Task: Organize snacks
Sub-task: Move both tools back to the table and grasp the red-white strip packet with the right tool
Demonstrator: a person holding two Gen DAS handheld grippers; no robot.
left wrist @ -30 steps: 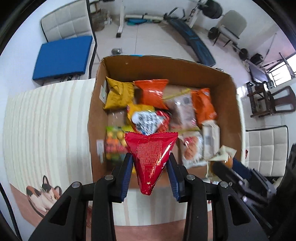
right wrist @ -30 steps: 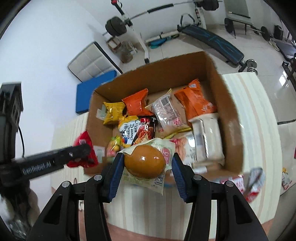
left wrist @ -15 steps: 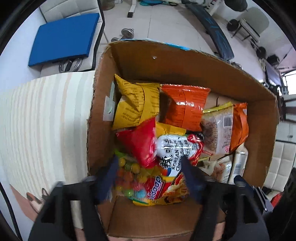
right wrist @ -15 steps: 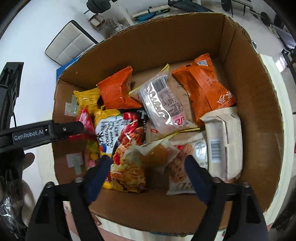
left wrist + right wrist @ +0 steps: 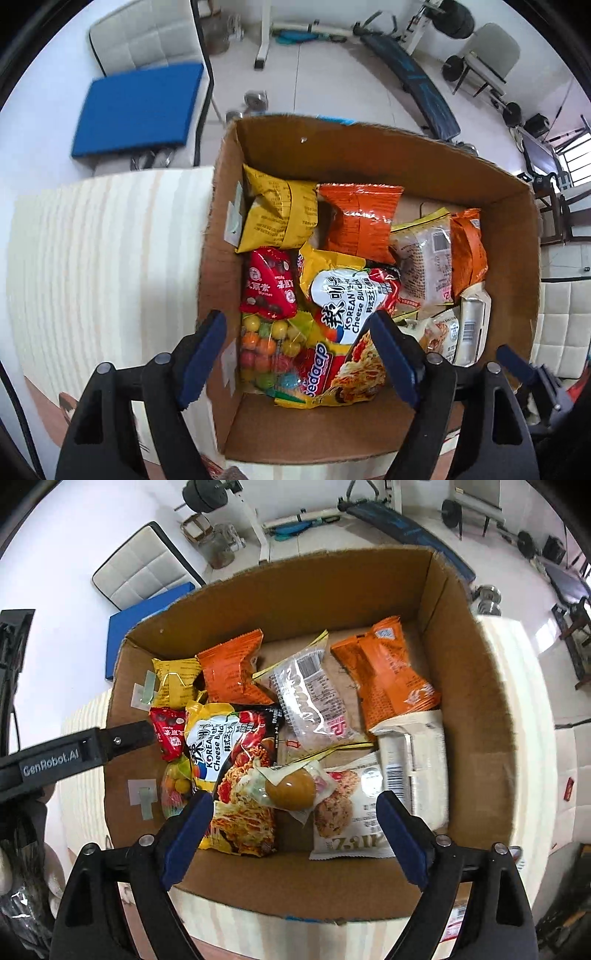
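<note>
- My left gripper (image 5: 295, 354) hangs over the box (image 5: 406, 155), jaws wide and just been opening, nothing between the pads.
- Red pack (image 5: 271, 284) lies loose in the box by the left wall, on the candy bag (image 5: 266, 343), just under the yellow pack (image 5: 279, 218).
- My right gripper (image 5: 293, 836) is also wide, jaws just been opening, empty.
- Egg pack (image 5: 291, 786) sits in the box's near middle, partly on the noodle bag (image 5: 236, 771), touching the cookie pack (image 5: 351, 812).
- Box sits on the striped table (image 5: 110, 258).
- Handling, my guess: all packs are light, soft film, slippery and crinkly; best pinched at a sealed edge or across the narrow middle.
- Egg looks roundish and firm inside a loose wrap; it may roll or slip, so grip across the egg itself, gently.
- Orange pack (image 5: 388, 672) and yellow pack look puffy, likely crushable; light squeeze only.
- Noodle bag is wide and stiff-ish with a brittle block; take a corner seam.
- Both drops look done; next snack is probably outside the box.
</note>
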